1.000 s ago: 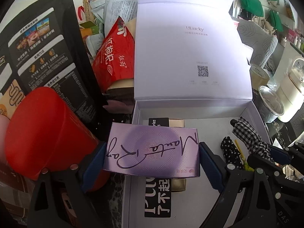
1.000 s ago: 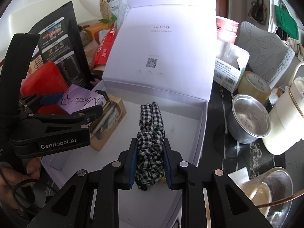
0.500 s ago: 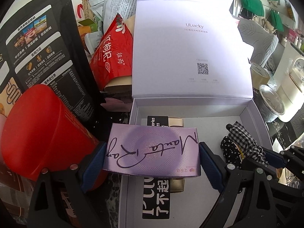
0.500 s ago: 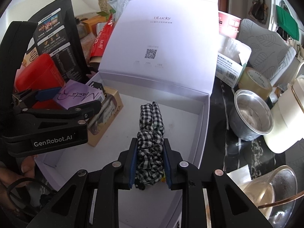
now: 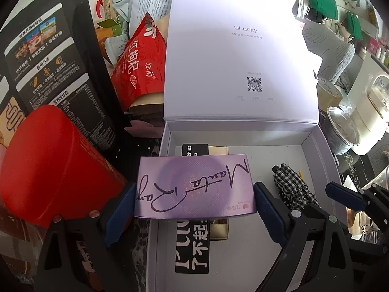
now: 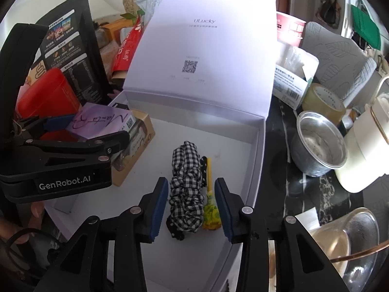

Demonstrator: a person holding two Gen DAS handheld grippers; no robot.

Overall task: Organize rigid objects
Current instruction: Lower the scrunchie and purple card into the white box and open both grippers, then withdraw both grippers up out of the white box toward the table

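Observation:
My left gripper (image 5: 194, 209) is shut on a purple "Manta Ray" box (image 5: 194, 187) and holds it above the left side of the open white box (image 5: 316, 143). It also shows in the right wrist view (image 6: 102, 124). My right gripper (image 6: 192, 204) is open, its pads either side of a black-and-white checkered scrunchie bundle (image 6: 186, 182) that lies on the floor of the white box (image 6: 252, 146). A yellow hair tie (image 6: 211, 202) lies beside it. A gold box (image 6: 143, 133) and a black package (image 5: 192, 250) lie inside under the purple box.
The white box lid (image 5: 238, 56) stands open at the back. A red canister (image 5: 48, 160), black bag (image 5: 51, 56) and red pouch (image 5: 141, 56) crowd the left. A metal bowl (image 6: 318, 143), tape roll (image 6: 323, 102), cream kettle (image 6: 364, 150) and glass bowl (image 6: 350, 241) are on the right.
My right gripper has opened and let go of the checkered scrunchie bundle, which now rests on the box floor. The left gripper with the purple box has barely moved.

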